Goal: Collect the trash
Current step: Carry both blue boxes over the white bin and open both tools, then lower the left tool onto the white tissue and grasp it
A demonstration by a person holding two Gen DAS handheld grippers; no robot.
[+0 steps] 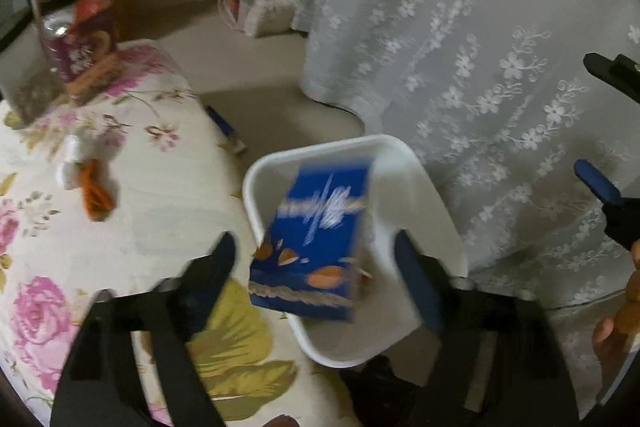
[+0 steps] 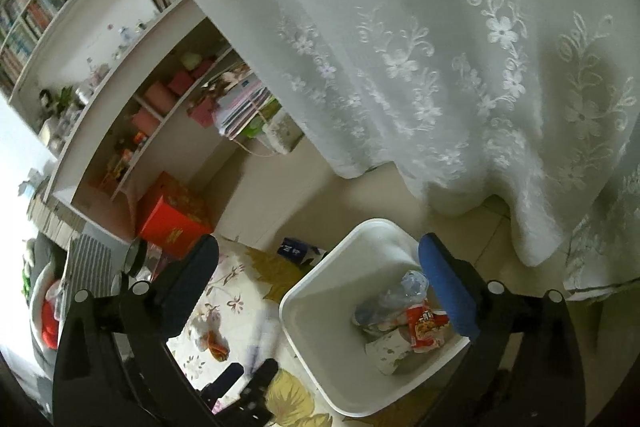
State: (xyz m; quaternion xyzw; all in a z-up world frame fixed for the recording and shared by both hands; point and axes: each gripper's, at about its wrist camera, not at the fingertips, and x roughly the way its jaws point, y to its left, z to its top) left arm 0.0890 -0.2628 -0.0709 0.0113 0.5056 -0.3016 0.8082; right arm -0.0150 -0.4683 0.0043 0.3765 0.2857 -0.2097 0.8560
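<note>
Now the blue carton (image 1: 316, 239) hangs tilted between the left gripper (image 1: 316, 259)'s wide jaws, pads clear, over the white bin (image 1: 424, 211). Right gripper (image 2: 320, 259), jaws wide and empty, hovers beside the bin; the orange scrap (image 1: 96, 193) on the bedspread (image 1: 152, 211) lies left, nearer the left hand

Bin (image 2: 304, 311) is set on floor just beside bed (image 1: 132, 227), curtain (image 1: 460, 47) behind; carton (image 1: 316, 239) seen over bin opening, possibly mid-air; wrappers (image 2: 424, 323) lie inside.

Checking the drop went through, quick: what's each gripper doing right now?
Left gripper: open, the blue carton loose between its fingers over the white bin.
Right gripper: open, holding nothing.
</note>
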